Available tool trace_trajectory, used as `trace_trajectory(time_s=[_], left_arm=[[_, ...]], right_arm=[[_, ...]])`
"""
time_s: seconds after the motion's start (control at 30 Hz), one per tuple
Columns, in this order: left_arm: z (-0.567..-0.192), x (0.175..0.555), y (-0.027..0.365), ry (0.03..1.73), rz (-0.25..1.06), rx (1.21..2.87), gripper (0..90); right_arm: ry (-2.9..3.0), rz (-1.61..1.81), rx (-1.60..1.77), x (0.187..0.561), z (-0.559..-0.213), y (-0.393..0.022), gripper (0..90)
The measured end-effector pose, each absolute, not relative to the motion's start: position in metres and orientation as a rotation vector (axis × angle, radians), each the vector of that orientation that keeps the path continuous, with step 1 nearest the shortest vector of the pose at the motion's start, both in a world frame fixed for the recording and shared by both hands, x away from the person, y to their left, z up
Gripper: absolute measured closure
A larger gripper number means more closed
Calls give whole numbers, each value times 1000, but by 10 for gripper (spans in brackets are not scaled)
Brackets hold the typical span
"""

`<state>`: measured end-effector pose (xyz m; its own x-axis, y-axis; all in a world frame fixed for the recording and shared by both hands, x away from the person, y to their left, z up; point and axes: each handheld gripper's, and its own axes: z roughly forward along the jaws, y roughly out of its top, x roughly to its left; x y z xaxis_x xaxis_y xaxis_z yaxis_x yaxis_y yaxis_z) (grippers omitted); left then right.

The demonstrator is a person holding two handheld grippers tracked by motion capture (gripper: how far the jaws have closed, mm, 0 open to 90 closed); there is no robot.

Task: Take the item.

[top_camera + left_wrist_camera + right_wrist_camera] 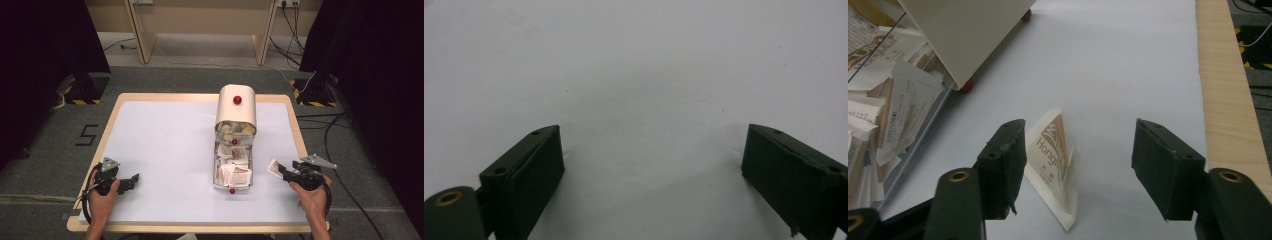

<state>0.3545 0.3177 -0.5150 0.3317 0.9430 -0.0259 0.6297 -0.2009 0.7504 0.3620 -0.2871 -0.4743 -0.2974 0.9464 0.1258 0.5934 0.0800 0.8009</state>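
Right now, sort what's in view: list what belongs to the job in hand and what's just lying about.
In the job:
- sachet, standing on the table between the open right gripper jaws, unpressed
- drawer of sachets, pulled out
- cream box

Lying about:
- left gripper, open over bare table
- floor cables
- wooden frame legs

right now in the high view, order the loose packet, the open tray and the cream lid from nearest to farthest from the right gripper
1. Loose packet: on the table at the tips of the right gripper, jaws open.
2. Open tray: to its left, full of packets.
3. Cream lid: farther back, at the tray's far end.
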Motion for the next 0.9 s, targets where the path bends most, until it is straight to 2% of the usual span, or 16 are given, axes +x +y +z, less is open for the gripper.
trace_trajectory(time_s=[0.37, 0.9], left_arm=[[-515, 355, 318, 1380, 594, 1925, 90], [-515, 355, 318, 1380, 593, 1925, 90]], right_arm=[[1928, 1098, 1529, 359, -472, -280, 240], [1939, 1110, 1507, 347, -467, -274, 223]])
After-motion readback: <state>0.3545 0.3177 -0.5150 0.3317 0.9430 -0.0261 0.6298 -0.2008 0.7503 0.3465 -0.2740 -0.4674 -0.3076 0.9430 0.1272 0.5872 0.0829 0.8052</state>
